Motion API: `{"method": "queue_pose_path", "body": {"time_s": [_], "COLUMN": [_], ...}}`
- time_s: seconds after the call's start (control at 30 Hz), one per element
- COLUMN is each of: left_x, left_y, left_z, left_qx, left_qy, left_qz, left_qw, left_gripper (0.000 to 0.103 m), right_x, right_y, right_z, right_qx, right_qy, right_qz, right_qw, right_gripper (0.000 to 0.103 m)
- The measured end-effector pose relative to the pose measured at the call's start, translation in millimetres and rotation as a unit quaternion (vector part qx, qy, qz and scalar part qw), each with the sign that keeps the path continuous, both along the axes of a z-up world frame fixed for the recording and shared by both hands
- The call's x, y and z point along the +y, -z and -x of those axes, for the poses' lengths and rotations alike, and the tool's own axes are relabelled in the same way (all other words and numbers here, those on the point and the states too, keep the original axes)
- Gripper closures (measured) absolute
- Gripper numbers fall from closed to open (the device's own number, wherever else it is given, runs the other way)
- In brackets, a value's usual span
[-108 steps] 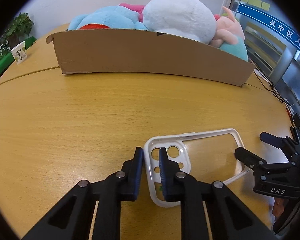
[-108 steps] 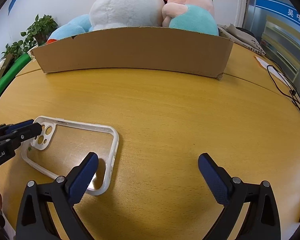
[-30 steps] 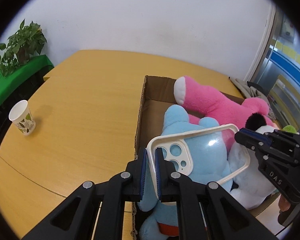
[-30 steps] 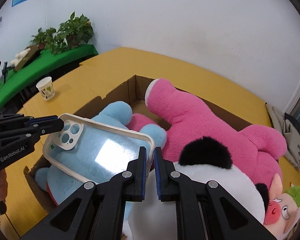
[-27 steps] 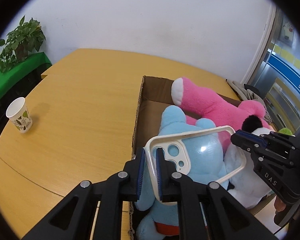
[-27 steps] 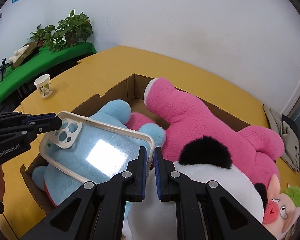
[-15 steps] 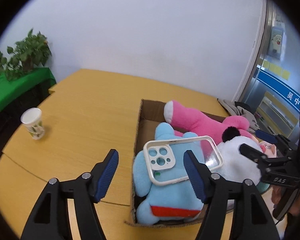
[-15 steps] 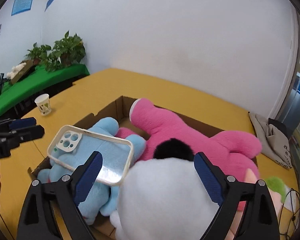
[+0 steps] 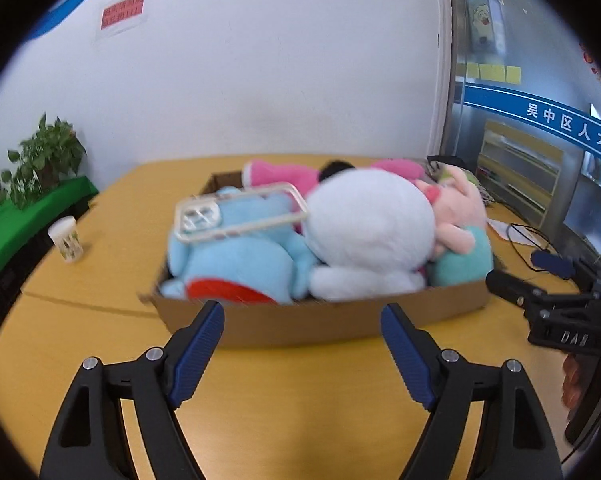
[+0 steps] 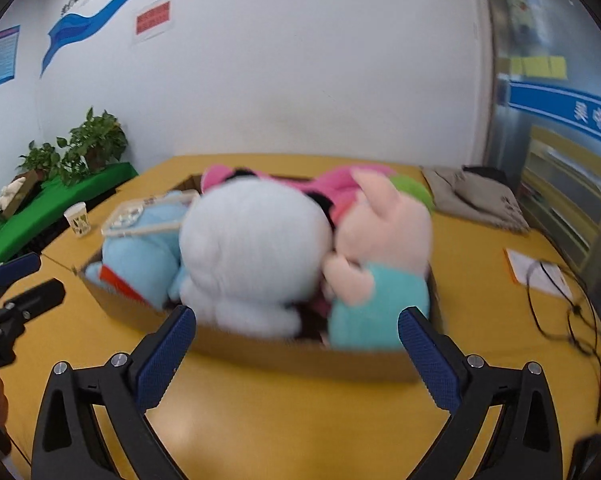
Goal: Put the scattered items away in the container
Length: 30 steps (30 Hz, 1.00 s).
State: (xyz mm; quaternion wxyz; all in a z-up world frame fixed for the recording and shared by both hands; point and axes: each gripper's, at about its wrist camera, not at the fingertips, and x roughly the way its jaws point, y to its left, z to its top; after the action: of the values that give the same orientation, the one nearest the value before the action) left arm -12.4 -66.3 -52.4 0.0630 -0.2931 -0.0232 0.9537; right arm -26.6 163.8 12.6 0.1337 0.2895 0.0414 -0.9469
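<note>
1. A paper cup [image 9: 67, 239] stands on the wooden table [image 9: 300, 380], left of the box.
2. Potted plants [image 10: 96, 140] sit on a green ledge [image 10: 60, 196].
3. A grey cloth [image 10: 472, 196] lies at the far right.
4. A black cable [image 10: 560, 300] crosses a sheet of paper [image 10: 532, 272].
5. A red notice [image 9: 123, 11] hangs on the wall.

Both fisheye views are evenly and brightly lit by soft indoor light, with no hard shadows on the yellow wooden table [image 9: 100, 272]. Motion blur smears the brown cardboard box [image 9: 324, 322] and the round white plush toy [image 10: 256, 264], worse in the right wrist view. The black grippers' blue-padded fingers [image 9: 198, 354] stay sharp. Straight lines bow strongly toward the edges, and a black vignette rings each frame.
</note>
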Motion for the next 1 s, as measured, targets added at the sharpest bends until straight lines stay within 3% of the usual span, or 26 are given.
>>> {"method": "queue_pose_path", "body": {"time_s": [0.3, 0.53, 1.0], "left_x": [24.2, 14.7, 18.2], "left_y": [3.4, 5.8, 8.2], "left_z": [-12.9, -15.8, -11.3], "left_qx": [-0.002, -0.006, -0.011], "left_qy": [-0.002, -0.024, -0.02], "left_qz": [0.009, -0.011, 0.005], "left_qw": [1.0, 0.9996, 0.9997], "left_gripper": [0.022, 0.022, 0.022], "right_x": [32.4, 24.2, 21.3], "right_y": [19.5, 21.0, 26.6], "right_z": [-31.7, -41.0, -35.9], "right_qx": [-0.023, -0.021, -0.036], "right_qy": [0.04, 0.027, 0.038], "right_qz": [0.001, -0.009, -0.022], "right_qw": [0.999, 0.999, 0.998], "right_gripper": [0.0, 0.0, 0.0]}}
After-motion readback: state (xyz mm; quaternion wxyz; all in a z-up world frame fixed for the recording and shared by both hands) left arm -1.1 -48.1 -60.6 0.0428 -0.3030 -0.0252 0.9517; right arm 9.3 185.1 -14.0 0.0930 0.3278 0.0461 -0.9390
